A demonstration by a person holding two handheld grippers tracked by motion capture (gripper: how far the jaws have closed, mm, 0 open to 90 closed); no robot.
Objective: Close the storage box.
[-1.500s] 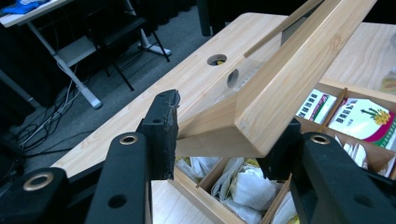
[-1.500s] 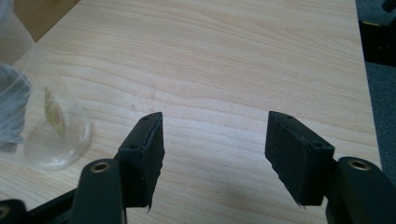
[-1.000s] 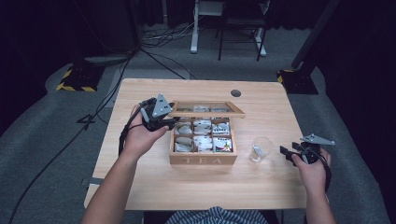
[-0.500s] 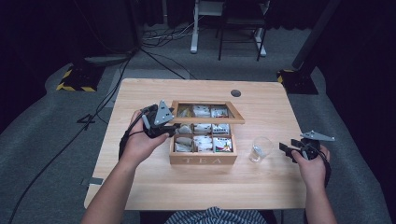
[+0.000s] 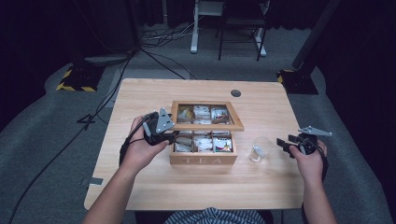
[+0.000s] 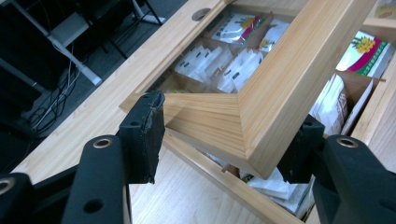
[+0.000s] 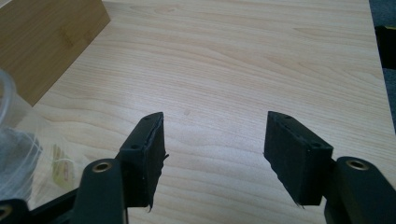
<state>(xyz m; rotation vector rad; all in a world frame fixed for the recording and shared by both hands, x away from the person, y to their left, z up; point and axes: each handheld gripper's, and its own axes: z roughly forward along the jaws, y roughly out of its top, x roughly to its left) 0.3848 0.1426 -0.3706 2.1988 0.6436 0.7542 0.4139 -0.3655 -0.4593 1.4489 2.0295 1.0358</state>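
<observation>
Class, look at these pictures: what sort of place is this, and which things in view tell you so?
Probably a recording studio or lab, not a home: a lone wooden table ringed by black curtains, loose cables across grey carpet, and hazard-striped stand bases.

Your pale wooden worktop (image 5: 154,186) carries a wooden tea box (image 5: 202,159) at its middle and a clear glass (image 5: 259,149) just to its right.

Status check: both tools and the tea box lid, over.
Left tool just opening, lid corner between its pads, untouched. Right tool open, empty, beside the glass. Tea box lid half raised.
</observation>
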